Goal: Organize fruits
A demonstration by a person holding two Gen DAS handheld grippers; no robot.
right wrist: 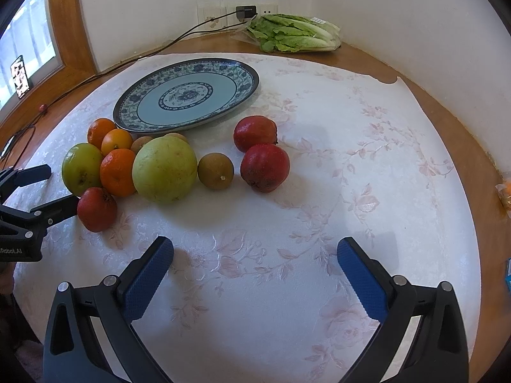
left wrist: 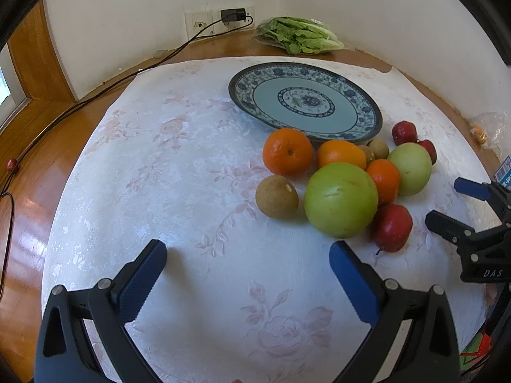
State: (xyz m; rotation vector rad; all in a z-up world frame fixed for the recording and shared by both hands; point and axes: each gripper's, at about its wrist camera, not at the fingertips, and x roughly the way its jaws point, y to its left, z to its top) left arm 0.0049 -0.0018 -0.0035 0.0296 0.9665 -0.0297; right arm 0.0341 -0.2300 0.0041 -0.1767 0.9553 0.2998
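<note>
While both cameras looked across the table (right wrist: 447, 121), I had the left gripper (left wrist: 247, 274) spread wide and holding nothing, low over the white floral cloth (left wrist: 198, 166). Right gripper (right wrist: 255, 271) was the same: jaws wide apart, nothing between them.

Fruit sat in a loose cluster on the cloth, just in front of the blue patterned plate (left wrist: 364, 108), which was bare. Big green apple (left wrist: 341, 199) was nearest my left gripper, a brown round fruit (left wrist: 276, 196) just beside it on its left, a red fruit (left wrist: 392, 227) touching it on the right. Three oranges were packed in behind, the largest orange (left wrist: 287, 150) right at the plate's rim. A second green apple (left wrist: 410, 168) sat further right. From the right wrist camera, two red fruits (right wrist: 264, 167) lay a little apart from the cluster.

Bagged lettuce (right wrist: 293, 33) was at the back wall by the charger (right wrist: 246, 12).
</note>
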